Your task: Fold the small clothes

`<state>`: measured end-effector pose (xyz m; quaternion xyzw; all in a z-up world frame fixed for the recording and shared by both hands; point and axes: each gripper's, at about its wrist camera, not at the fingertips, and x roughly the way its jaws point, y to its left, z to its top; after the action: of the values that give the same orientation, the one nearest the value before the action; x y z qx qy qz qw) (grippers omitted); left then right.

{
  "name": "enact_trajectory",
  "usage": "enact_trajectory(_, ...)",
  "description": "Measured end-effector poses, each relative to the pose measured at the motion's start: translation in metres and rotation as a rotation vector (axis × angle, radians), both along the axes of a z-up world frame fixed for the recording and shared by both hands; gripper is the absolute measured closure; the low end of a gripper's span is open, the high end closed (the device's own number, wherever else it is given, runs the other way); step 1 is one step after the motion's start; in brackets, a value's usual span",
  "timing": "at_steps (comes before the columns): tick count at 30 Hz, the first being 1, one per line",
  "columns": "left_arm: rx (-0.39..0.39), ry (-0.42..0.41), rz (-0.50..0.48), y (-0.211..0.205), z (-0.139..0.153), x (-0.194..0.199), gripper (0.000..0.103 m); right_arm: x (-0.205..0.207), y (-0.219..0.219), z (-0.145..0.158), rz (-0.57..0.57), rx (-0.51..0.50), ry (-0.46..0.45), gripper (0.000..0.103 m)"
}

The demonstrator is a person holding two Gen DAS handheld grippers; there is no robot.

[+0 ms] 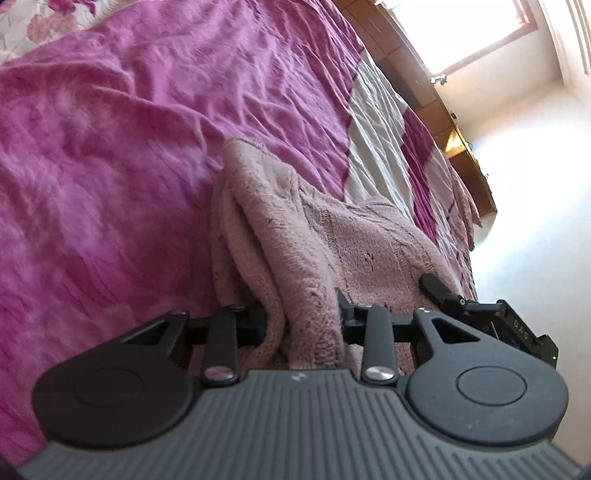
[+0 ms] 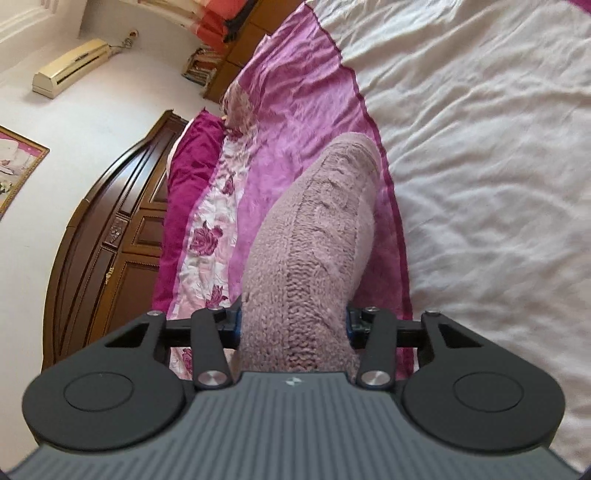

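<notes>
A dusty-pink knitted garment (image 1: 314, 229) hangs bunched over a bed with a magenta cover (image 1: 110, 147). In the left wrist view my left gripper (image 1: 303, 325) is shut on a thick fold of it, and the cloth fills the gap between the fingers. At the right of that view, a black finger of my right gripper (image 1: 436, 288) lies against the same garment. In the right wrist view the garment (image 2: 314, 240) rises as a cable-knit roll from my right gripper (image 2: 293, 325), which is shut on it. The cloth hides the pads of both grippers.
A white sheet (image 2: 480, 147) covers the right part of the bed. A dark wooden headboard (image 2: 110, 229), a magenta pillow (image 2: 192, 166) and a flowered strip (image 2: 207, 236) lie to the left. More pink cloth (image 1: 461, 206) lies near the bed's far edge, under a bright window (image 1: 461, 29).
</notes>
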<state>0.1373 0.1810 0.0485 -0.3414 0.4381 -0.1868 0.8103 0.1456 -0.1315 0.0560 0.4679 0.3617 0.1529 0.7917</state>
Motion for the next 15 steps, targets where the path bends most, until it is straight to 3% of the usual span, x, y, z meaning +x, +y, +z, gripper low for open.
enact_trajectory(8, -0.044, 0.001, -0.090, -0.042, 0.002, -0.023, 0.069, -0.058, -0.049, 0.017, -0.065, -0.001, -0.021, 0.053)
enact_trajectory(15, 0.013, -0.023, -0.200, -0.091, -0.004, -0.043, 0.068, -0.110, -0.093, 0.013, -0.103, -0.043, -0.030, 0.053)
